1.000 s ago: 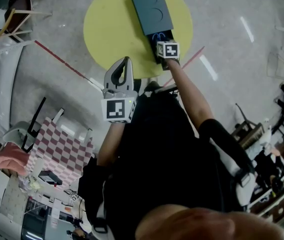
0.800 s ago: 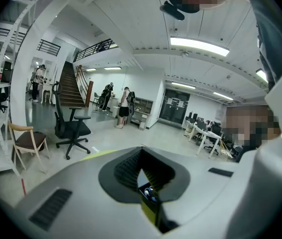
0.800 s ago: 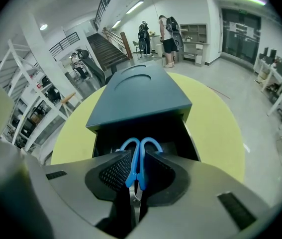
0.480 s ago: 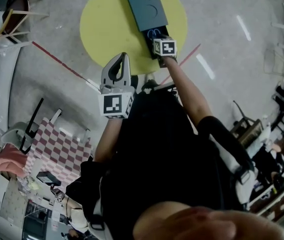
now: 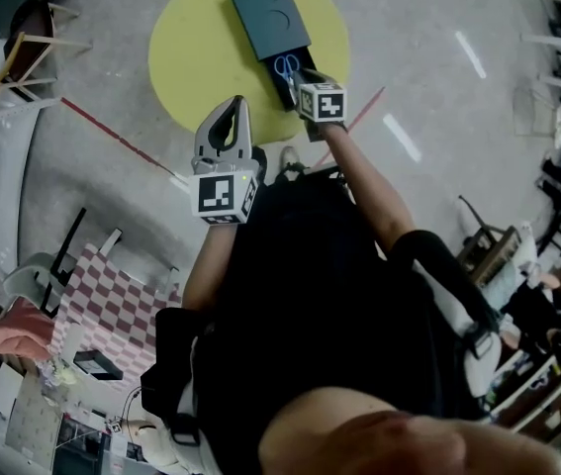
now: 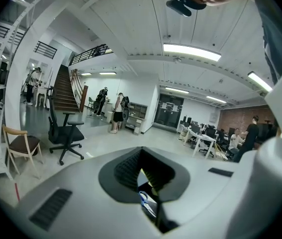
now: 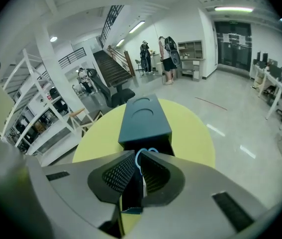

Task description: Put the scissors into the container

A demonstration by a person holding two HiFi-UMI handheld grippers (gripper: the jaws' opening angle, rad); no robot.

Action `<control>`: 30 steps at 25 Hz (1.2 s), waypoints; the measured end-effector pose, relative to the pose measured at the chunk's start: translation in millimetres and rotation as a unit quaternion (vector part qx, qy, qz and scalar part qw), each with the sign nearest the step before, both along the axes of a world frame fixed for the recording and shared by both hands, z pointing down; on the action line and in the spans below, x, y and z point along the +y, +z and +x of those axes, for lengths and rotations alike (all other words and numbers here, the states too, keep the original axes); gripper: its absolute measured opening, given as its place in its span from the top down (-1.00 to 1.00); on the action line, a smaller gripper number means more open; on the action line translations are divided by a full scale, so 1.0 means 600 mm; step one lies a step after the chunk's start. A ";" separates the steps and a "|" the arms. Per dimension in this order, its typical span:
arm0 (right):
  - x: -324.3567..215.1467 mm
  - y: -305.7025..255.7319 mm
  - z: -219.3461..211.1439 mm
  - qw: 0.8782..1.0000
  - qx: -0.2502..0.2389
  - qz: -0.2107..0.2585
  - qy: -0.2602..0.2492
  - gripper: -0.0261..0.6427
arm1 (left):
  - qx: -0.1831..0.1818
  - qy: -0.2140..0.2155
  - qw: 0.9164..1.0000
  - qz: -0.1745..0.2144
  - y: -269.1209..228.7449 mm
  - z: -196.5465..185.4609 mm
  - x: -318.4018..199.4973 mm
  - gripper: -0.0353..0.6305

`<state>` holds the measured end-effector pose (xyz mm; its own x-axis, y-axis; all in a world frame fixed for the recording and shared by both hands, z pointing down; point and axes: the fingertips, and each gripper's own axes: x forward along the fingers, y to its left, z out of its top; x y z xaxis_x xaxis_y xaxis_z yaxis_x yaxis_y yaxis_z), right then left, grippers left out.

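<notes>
Placing step: the right gripper (image 7: 138, 159) pinches the scissors (image 5: 285, 65) — handles ahead, inside the container (image 7: 143, 116) — and next should release (left gripper (image 6: 141, 169) closed, empty).

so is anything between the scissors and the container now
Nothing visible stands in the way. The scissors show their blue handles just past the tips of the right gripper, already over the open end of the container. Nothing else lies near it on the yellow table.

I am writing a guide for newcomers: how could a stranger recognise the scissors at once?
On the round yellow table lies a dark teal oblong box, whose open drawer the right gripper grips. The scissors lie inside that drawer; their blue handles are the only blue thing there.
</notes>
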<state>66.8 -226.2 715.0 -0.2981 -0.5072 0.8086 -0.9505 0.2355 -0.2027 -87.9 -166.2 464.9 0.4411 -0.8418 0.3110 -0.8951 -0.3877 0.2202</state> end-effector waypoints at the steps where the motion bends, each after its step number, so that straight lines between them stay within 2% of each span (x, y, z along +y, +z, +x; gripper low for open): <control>1: 0.004 -0.014 0.002 1.000 -0.002 0.008 0.002 0.82 | 0.002 0.001 1.000 0.001 -0.003 0.004 0.002 0.94; 5: 0.021 -0.066 0.009 0.999 -0.018 0.039 0.011 0.90 | 0.002 0.011 1.000 0.011 -0.016 0.019 0.011 0.94; 13: 0.047 -0.192 0.031 0.992 -0.046 0.119 0.020 0.92 | 0.007 0.012 0.999 0.031 -0.047 0.046 0.013 0.94; 24: 0.119 -0.380 0.034 0.966 -0.095 0.240 0.008 0.92 | 0.000 -0.003 0.999 0.048 -0.069 0.065 0.037 0.94; 30: 0.162 -0.448 0.027 0.955 -0.118 0.271 -0.012 0.92 | -0.006 -0.009 0.999 0.050 -0.070 0.071 0.046 0.94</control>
